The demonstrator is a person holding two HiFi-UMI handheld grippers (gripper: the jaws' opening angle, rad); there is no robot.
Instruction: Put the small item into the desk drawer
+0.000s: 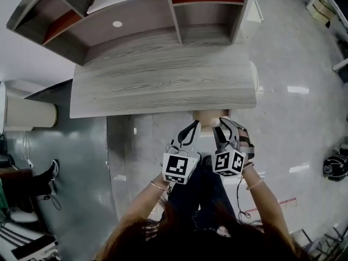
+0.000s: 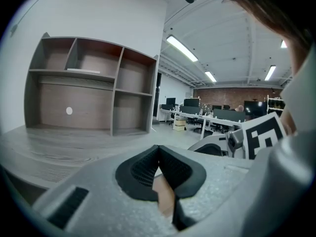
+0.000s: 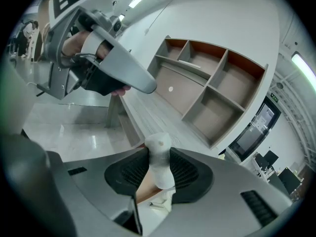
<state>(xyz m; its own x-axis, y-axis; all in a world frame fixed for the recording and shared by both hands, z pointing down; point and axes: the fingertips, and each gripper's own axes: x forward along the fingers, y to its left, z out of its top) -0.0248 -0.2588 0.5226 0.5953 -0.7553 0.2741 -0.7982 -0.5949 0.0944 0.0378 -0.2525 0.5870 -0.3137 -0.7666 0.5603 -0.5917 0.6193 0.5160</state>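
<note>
Right gripper view: small white item [image 3: 159, 163] clamped between right gripper [image 3: 159, 152] jaws; left gripper [image 2: 158, 150] jaws clenched, empty.

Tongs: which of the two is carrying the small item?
The right tongs: a small white item is clamped between their pads. The left tongs are shut tip to tip with nothing pinched.

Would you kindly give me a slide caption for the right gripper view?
Right gripper holds a small white item between its jaws, grey desk and shelf unit ahead.
</note>
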